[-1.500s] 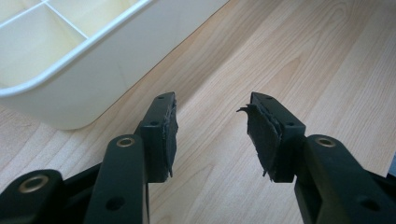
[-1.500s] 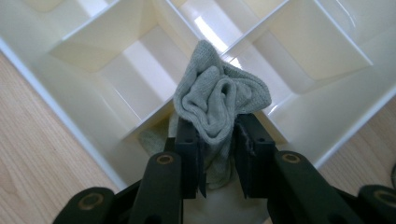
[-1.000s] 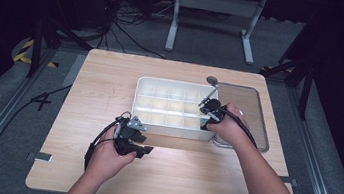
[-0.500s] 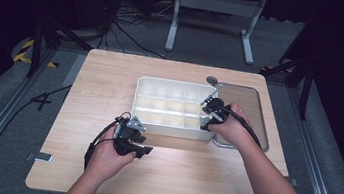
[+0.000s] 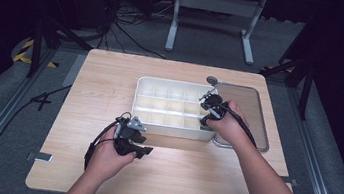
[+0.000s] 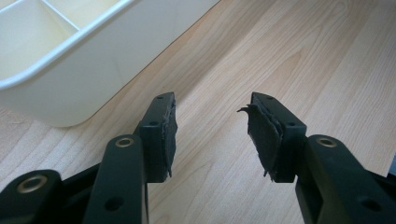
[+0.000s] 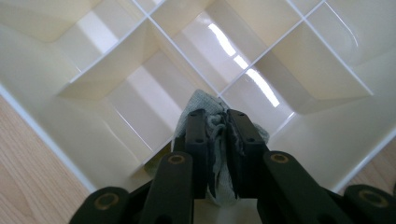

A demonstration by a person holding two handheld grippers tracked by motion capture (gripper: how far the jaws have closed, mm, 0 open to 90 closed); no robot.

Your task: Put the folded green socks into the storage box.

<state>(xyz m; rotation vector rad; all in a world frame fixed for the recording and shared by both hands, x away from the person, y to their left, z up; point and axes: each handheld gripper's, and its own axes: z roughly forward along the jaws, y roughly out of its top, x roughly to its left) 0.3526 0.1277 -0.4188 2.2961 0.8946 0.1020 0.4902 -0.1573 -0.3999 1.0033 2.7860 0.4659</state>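
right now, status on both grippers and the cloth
Right gripper just closed on the grey cloth over the white divided tray. Left gripper open, empty, near the tray's outer wall. Nothing in the way.

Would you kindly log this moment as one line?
right tool: just closed on cloth | over divided tray | left tool: open above table

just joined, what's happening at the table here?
A person is working over a white divided tray on a wooden table. The right gripper has just been closing and is now clamped on a small grey cloth, held over the tray's compartments, apparently to wipe them. The left gripper rests beside the tray's near wall with its jaws open and nothing between them. A clear lid lies to the right of the tray.
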